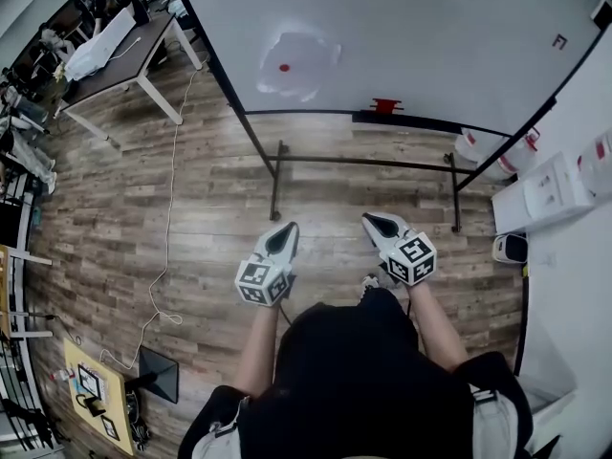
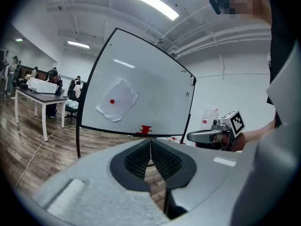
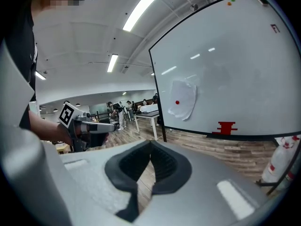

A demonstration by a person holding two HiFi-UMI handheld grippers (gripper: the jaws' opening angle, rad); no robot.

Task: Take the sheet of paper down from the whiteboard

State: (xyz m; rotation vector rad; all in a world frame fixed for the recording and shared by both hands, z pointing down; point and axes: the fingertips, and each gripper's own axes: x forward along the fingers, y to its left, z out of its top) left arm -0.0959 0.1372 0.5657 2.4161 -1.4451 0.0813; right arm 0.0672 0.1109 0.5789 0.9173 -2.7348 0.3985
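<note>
Head view, w/ both gripper views: whiteboard (image 1: 430, 36) on a black wheeled-type stand (image 1: 277, 175), standing on wood-plank floor (image 1: 201, 228); the sheet of paper (image 1: 298, 62), white and wrinkled, lies flat on the board's left-centre area, pinned by a round red magnet (image 1: 284, 67) near the sheet's middle; a small red object (image 1: 386, 105) sits on the board's lower rail, to the right of and below the sheet. Left gripper (image 1: 287, 229) and right gripper (image 1: 371, 222) are held side by side in front of the person, both pointing toward the board and well apart from it; neither touches the sheet. Left claw: ribbed pads pressed together at the tips, nothing between them; right claw: likewise pressed together and empty. Each gripper carries its marker cube at the rear. Surroundings: a table (image 1: 124, 60) w/ white legs at upper left, bearing clutter; a white cable (image 1: 167, 208) trailing across the floor; a white jug (image 1: 478, 151) beside the stand's right leg.
</note>
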